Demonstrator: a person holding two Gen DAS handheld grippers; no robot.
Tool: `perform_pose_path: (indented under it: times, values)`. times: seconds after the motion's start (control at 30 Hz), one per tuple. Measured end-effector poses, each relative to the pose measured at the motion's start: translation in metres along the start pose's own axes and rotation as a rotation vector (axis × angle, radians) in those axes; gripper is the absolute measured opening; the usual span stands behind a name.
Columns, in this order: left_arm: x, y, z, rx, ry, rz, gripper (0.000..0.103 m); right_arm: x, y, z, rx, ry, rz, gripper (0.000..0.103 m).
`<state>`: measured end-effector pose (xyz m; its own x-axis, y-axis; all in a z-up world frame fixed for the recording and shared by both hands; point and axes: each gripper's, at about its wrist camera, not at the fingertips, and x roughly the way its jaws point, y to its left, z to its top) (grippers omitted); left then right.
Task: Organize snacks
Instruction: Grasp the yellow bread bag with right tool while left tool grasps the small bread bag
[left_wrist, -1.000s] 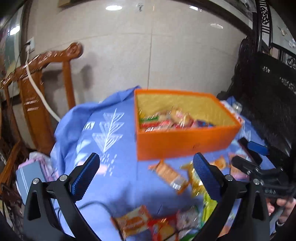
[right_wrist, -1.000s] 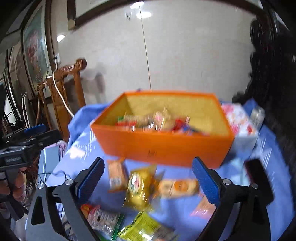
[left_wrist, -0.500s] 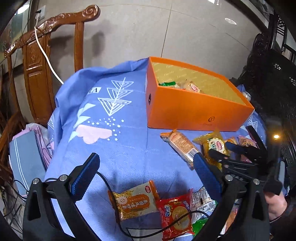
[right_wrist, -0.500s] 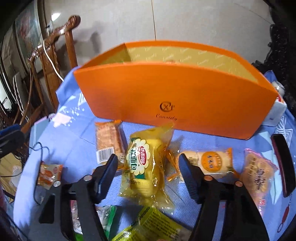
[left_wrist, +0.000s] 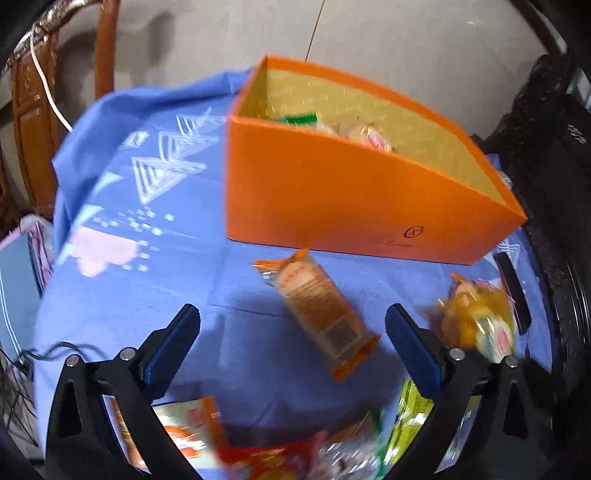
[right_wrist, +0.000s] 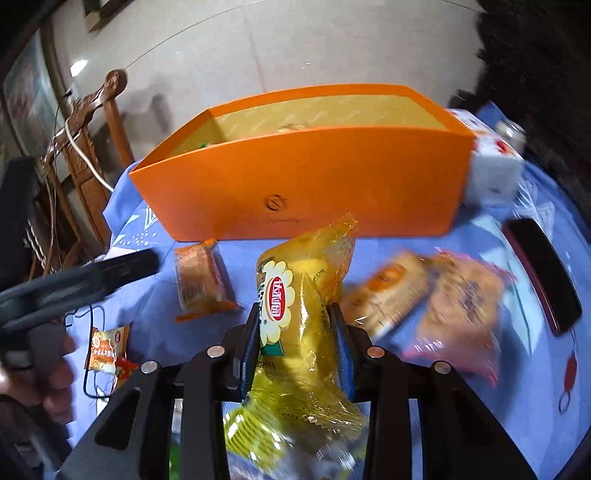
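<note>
Jaws of the left gripper (left_wrist: 291, 332) released, spread wide, nothing between them. Left wrist view: they hover above the blue cloth (left_wrist: 122, 280) on the bench. An orange-wrapped biscuit pack (left_wrist: 319, 308) lies just ahead between the pads, near the front wall of the orange box (left_wrist: 343, 206). Box front carries a small round logo; script under it unreadable. Snacks show inside over the rim. Blurred packets crowd the lower edge. Wooden chair (left_wrist: 33, 122) behind, at left.

Right wrist view: right gripper (right_wrist: 297, 334) jaws clenched on a yellow snack bag (right_wrist: 299, 332) with a red oval label, characters illegible, held up before the box. On the cloth: round-biscuit packet (right_wrist: 388, 291), pink-edged packet (right_wrist: 461, 306), white carton (right_wrist: 493, 170) beside the box end, dark tray (right_wrist: 543, 273) at right.
</note>
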<state>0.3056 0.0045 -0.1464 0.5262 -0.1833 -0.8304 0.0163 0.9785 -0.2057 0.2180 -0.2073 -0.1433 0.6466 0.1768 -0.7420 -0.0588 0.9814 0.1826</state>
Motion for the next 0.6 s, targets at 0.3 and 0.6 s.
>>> perform_pose_path:
  times: [0.3,0.6]
  values:
    - [0.053,-0.024,-0.004,-0.027,0.073,0.134,0.073,-0.005,-0.017,-0.010,0.022,-0.004,-0.004,0.036]
    - [0.041,-0.017,-0.011,0.004,0.025,0.140,0.035,-0.006,-0.019,-0.012,0.039,-0.011,0.025,0.036]
